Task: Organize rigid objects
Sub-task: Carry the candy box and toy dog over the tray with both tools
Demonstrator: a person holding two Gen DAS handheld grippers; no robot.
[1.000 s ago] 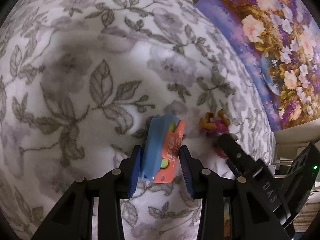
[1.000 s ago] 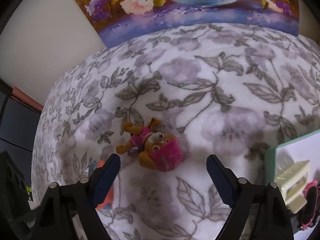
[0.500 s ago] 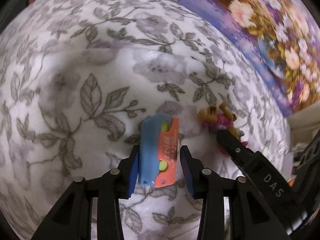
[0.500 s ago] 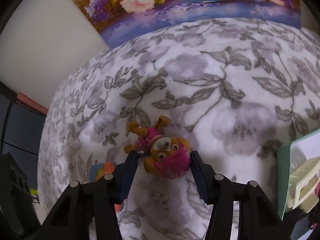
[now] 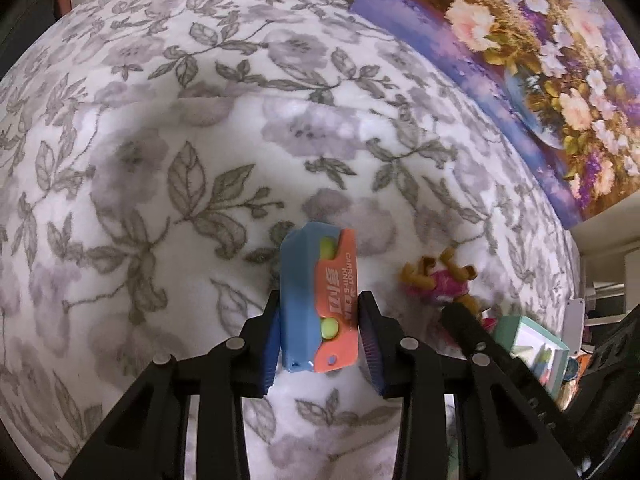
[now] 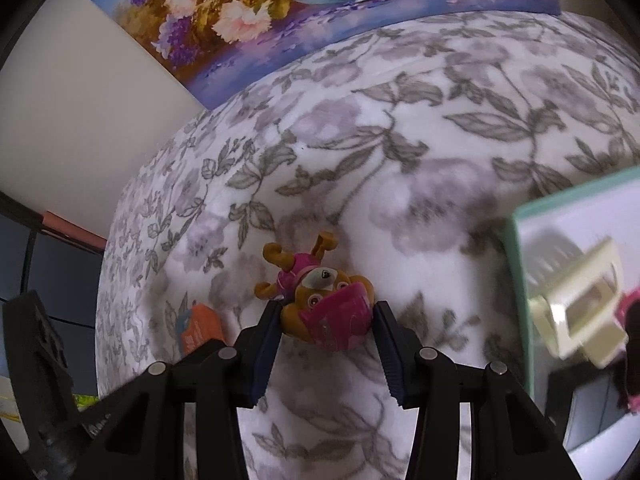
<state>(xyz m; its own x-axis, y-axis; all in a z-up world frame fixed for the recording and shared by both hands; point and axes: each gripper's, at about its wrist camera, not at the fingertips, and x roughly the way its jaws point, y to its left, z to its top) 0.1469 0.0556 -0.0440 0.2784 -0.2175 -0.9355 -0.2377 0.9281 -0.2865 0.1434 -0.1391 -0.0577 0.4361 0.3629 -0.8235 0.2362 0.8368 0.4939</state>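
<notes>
My left gripper (image 5: 320, 340) is shut on a blue and orange toy carrot knife (image 5: 316, 300), held just above the flowered blanket (image 5: 160, 160). My right gripper (image 6: 326, 340) is shut on a brown and pink toy puppy figure (image 6: 320, 304), gripped at its pink helmet head, legs pointing away. The puppy also shows in the left wrist view (image 5: 436, 280), with the right gripper's finger over it. The knife's orange end shows in the right wrist view (image 6: 198, 328) at lower left.
A mint-edged white box (image 6: 520, 280) holding a cream plastic toy (image 6: 576, 316) sits at the right; it also shows in the left wrist view (image 5: 532, 344). A flower painting (image 5: 540, 60) leans against the wall behind the blanket. Dark furniture (image 6: 48, 272) stands at the left.
My right gripper closed from wide open onto the puppy and lifted it, the box coming nearer. My left gripper kept its hold on the knife and straightened it.
</notes>
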